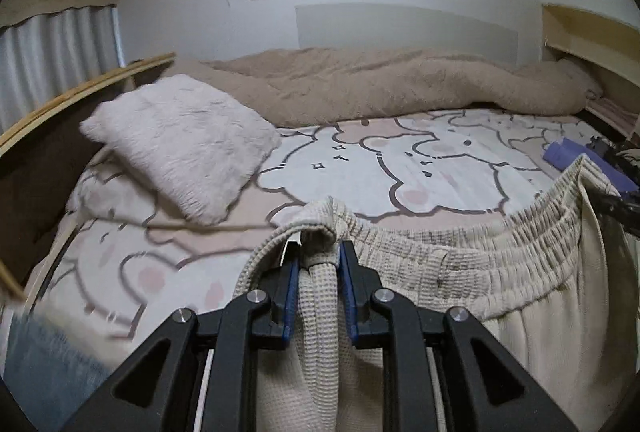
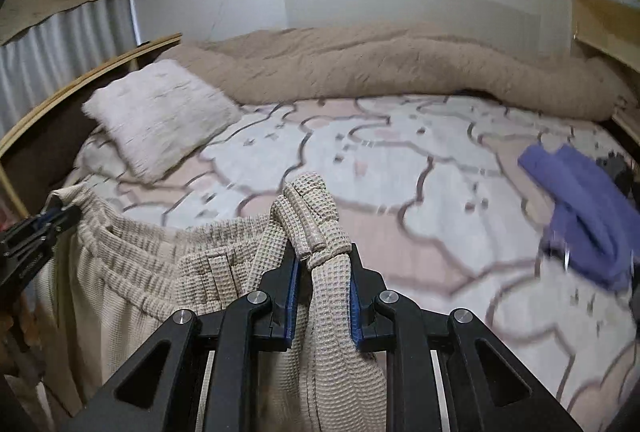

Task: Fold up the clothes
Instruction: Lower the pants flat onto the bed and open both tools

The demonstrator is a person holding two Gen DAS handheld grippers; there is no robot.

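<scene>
Left hand-held gripper [image 1: 319, 260] & right hand-held gripper [image 2: 323, 264] each pinch a bunched end of the beige waffle pants [image 1: 460, 264]. Waistband spans betw. them, above the bed [image 2: 400, 192].

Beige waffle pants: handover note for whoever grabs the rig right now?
Left gripper: shut on the beige waffle pants at one end of the elastic waistband.
Right gripper: shut on the bunched other end.
Pants hang stretched between the two, above the near edge of the bed sheet, not laid down.
A purple garment lies crumpled at the sheet's right side; a fluffy pillow sits on the left.
Done: pants picked up.
Left: spread them flat on the sheet, fold, then the purple garment.
</scene>
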